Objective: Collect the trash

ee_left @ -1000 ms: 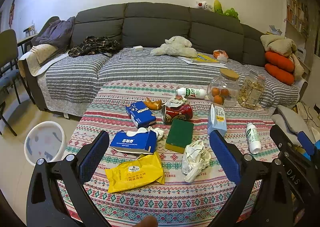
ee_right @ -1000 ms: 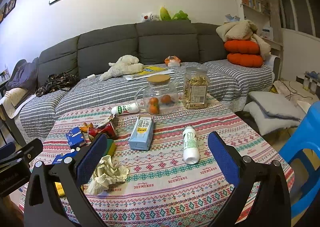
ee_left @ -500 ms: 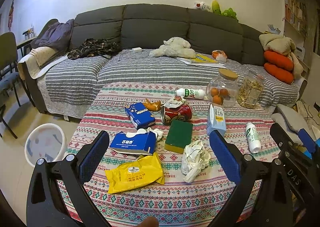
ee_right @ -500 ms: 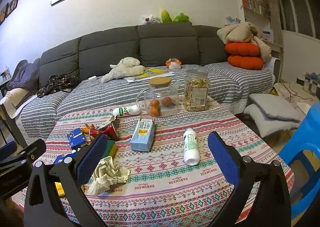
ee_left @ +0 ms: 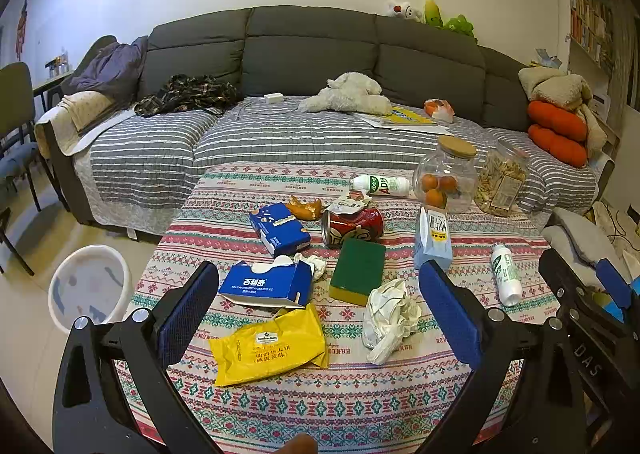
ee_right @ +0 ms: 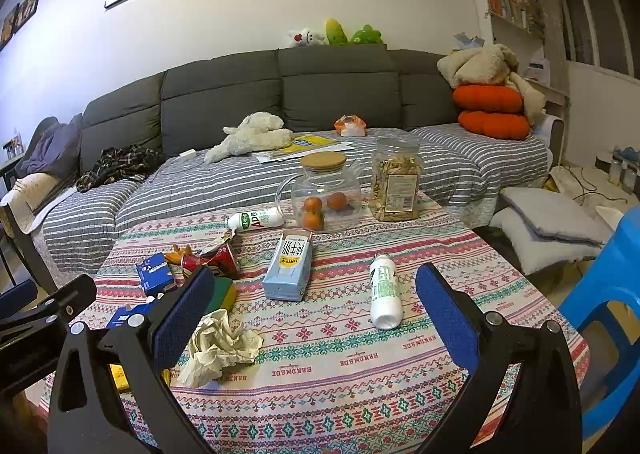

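Trash lies on the patterned tablecloth [ee_left: 360, 398]: a yellow wrapper [ee_left: 270, 346], crumpled white paper [ee_left: 388, 314] [ee_right: 220, 346], a crushed red can [ee_left: 352, 222] [ee_right: 216, 260], a blue tissue box [ee_left: 266, 284], a small blue box [ee_left: 280, 228], a light-blue carton [ee_left: 434, 236] [ee_right: 290, 264], a white bottle [ee_left: 506, 272] [ee_right: 384, 290] and orange peel [ee_left: 306, 206]. My left gripper [ee_left: 318, 304] is open above the table's near edge, around the wrapper and paper. My right gripper [ee_right: 314, 312] is open and empty, held above the table's near right part.
A white bin [ee_left: 90, 286] stands on the floor left of the table. A green sponge [ee_left: 358, 270], a jar of oranges [ee_left: 444, 178], a snack jar [ee_left: 500, 184] and a lying bottle [ee_left: 380, 185] are on the table. Sofa [ee_left: 312, 54] behind; blue chair [ee_right: 608, 294] at right.
Both grippers have dipped slightly, so the views shifted a little. Both stay open and nothing on the table has moved.
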The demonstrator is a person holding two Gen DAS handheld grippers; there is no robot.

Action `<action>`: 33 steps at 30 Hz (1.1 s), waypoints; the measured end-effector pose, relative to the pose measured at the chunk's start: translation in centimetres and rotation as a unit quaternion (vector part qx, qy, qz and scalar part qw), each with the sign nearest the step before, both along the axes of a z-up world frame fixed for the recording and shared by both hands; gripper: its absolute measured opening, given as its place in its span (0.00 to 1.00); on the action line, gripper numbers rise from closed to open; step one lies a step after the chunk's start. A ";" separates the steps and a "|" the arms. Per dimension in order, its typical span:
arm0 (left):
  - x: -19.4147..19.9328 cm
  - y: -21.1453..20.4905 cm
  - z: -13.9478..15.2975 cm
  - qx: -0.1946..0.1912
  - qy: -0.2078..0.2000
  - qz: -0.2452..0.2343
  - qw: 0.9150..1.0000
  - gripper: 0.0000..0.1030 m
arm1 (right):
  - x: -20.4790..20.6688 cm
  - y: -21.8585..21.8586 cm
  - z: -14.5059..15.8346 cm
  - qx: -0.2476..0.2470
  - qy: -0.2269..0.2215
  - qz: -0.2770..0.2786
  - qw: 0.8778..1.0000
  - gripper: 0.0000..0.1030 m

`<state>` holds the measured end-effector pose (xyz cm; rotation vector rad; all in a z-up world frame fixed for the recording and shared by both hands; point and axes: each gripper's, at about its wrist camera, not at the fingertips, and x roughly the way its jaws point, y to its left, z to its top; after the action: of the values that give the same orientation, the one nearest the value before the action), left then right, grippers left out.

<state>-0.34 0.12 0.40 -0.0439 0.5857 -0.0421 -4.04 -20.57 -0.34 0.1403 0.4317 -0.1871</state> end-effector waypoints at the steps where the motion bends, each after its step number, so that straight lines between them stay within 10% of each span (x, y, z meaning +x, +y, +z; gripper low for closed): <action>1: 0.0 0.0 0.0 0.000 0.000 0.000 1.000 0.93 | 0.0 0.0 0.0 0.000 0.000 0.000 1.000 0.95; 33: 0.0 0.4 -0.7 -0.001 0.004 0.002 1.000 0.93 | -0.1 -0.1 -0.4 0.005 0.007 0.001 1.000 0.95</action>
<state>-0.32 0.48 -0.29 -0.0468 0.5943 -0.0387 -4.14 -20.65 -0.72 0.1481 0.4475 -0.1850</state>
